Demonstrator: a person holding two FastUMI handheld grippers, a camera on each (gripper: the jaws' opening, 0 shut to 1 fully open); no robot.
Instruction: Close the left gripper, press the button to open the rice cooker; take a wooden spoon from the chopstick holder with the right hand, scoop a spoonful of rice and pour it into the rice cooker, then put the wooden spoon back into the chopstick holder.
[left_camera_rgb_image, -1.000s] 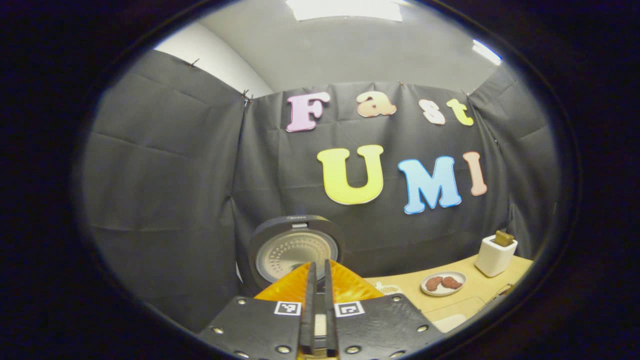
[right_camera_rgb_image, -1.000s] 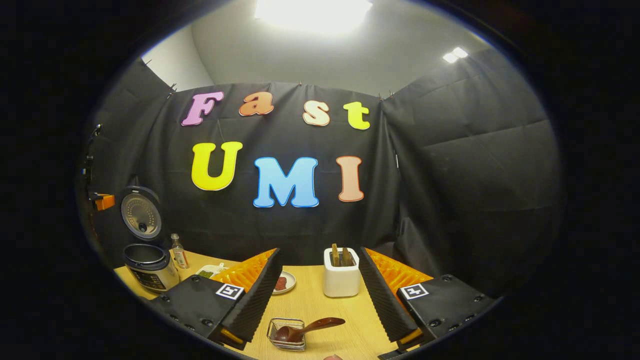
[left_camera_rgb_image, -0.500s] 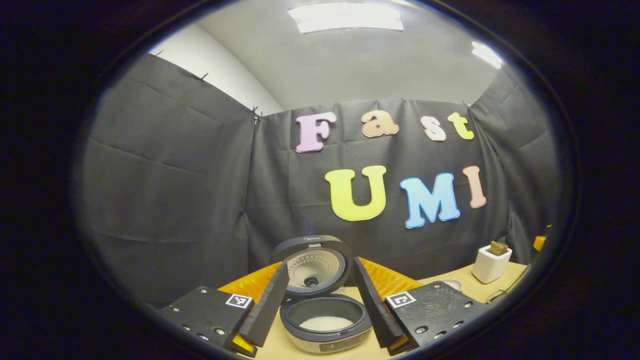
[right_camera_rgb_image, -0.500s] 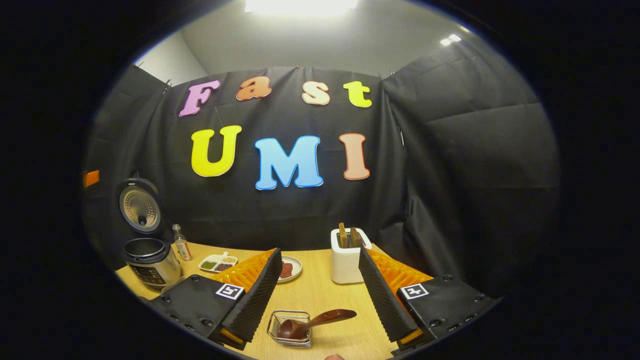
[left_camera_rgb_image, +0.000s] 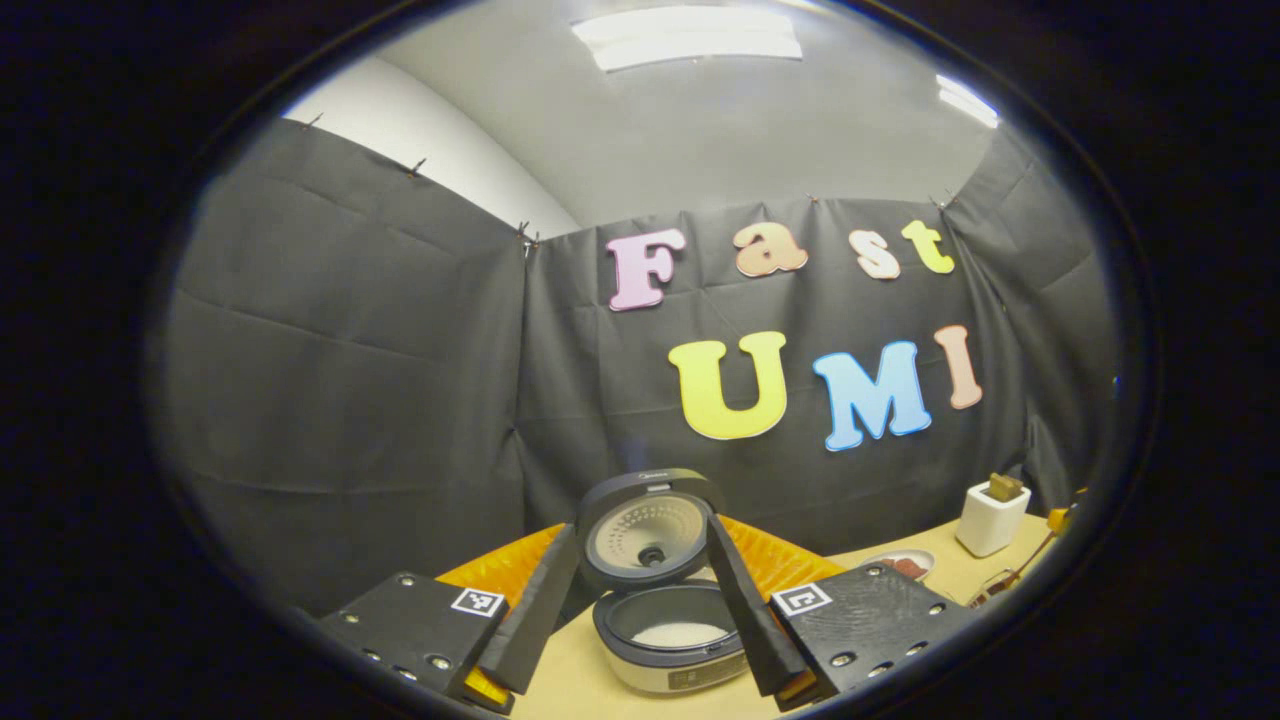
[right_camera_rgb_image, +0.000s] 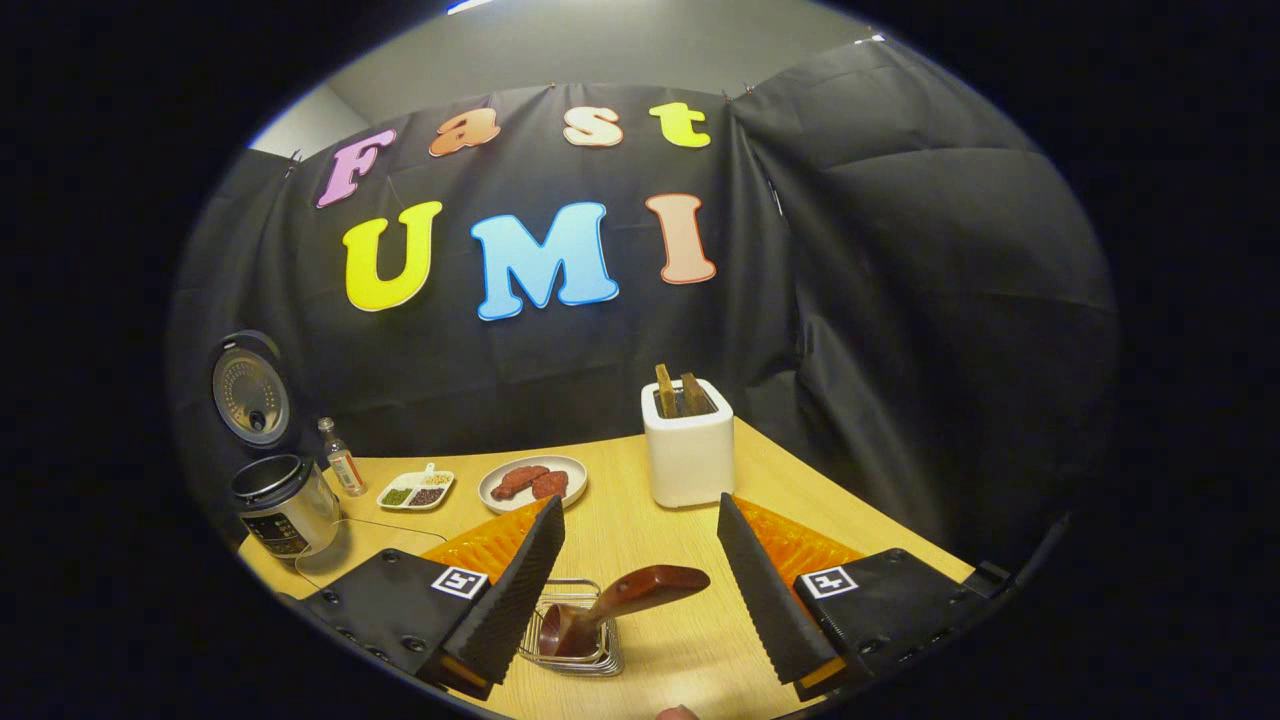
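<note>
**Rice cooker open, wooden spoon waiting in the wire holder**

In the left gripper view the left gripper (left_camera_rgb_image: 640, 600) hangs with its jaws spread wide, holding nothing, just in front of the rice cooker (left_camera_rgb_image: 668, 640). The cooker's lid (left_camera_rgb_image: 648, 528) stands upright (white rice lies in the pot).

In the right gripper view the right gripper (right_camera_rgb_image: 640, 585) is also wide and empty. Between its fingers, well to the right of the rice cooker (right_camera_rgb_image: 272, 503), the wooden spoon (right_camera_rgb_image: 610, 608) leans in the wire chopstick holder (right_camera_rgb_image: 578, 640) on the wooden table (right_camera_rgb_image: 640, 520). Farther back stands a white toaster (right_camera_rgb_image: 688, 452); between it and the cooker sit a plate of meat (right_camera_rgb_image: 532, 482), a divided dish (right_camera_rgb_image: 416, 490) and a small bottle (right_camera_rgb_image: 341, 460).
</note>
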